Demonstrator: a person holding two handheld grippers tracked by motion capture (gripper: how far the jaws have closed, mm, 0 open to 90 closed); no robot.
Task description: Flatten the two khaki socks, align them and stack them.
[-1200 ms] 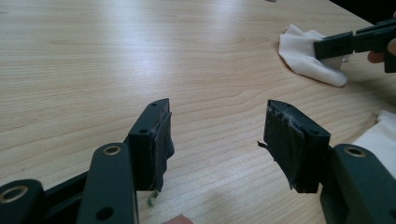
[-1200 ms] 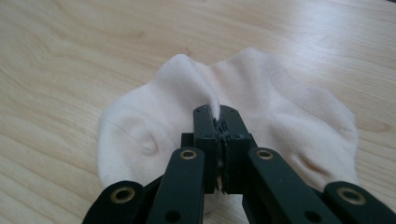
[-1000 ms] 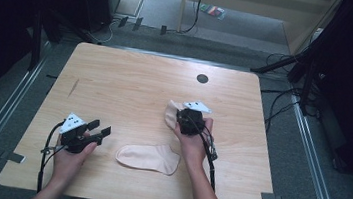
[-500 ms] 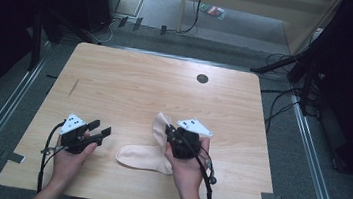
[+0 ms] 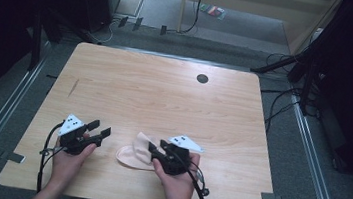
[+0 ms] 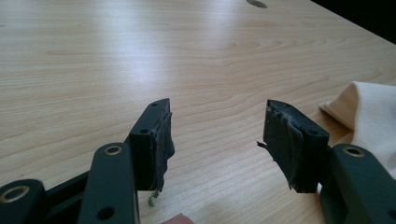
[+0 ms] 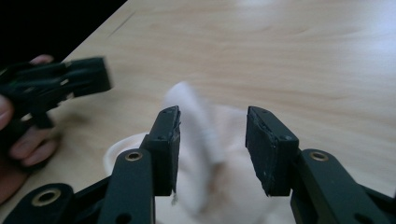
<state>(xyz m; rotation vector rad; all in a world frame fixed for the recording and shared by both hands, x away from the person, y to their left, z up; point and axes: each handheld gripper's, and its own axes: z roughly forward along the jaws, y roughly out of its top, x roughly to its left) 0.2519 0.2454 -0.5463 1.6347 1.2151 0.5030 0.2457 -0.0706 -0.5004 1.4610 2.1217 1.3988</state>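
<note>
Folding looks to be the job here: a pale sock (image 5: 136,155) lies on the desk (image 5: 164,98) near its front edge, and the right hand-held gripper (image 5: 154,150) sits right over it. Its jaws have just been opening, and in the right gripper view they stand partly apart with a raised fold of the sock (image 7: 196,140) between them, the pads clear of the cloth as far as I can tell. So that reads as a let-go: the fold has been carried over the rest of the sock and is being dropped there, which is why one end of the cloth stands up instead of lying flat.

Over on the other side, the left hand-held gripper (image 5: 100,128) rests low on the desk, jaws moderately wide with nothing in them, just bare wood between the pads (image 6: 161,135). It points toward the sock, whose edge (image 6: 369,116) shows at the right of the left gripper view, close by but not touching. My guess is it waits there to pin or catch the near end when needed.

Around them there is very little. A small dark round hole (image 5: 202,78) sits in the far part of the desk, well apart from the work. Cables (image 5: 274,105) run across the floor past the far right corner. Nothing stands between either hand-held gripper and the sock; the only snag I can see is the upstanding fold flopping back.
</note>
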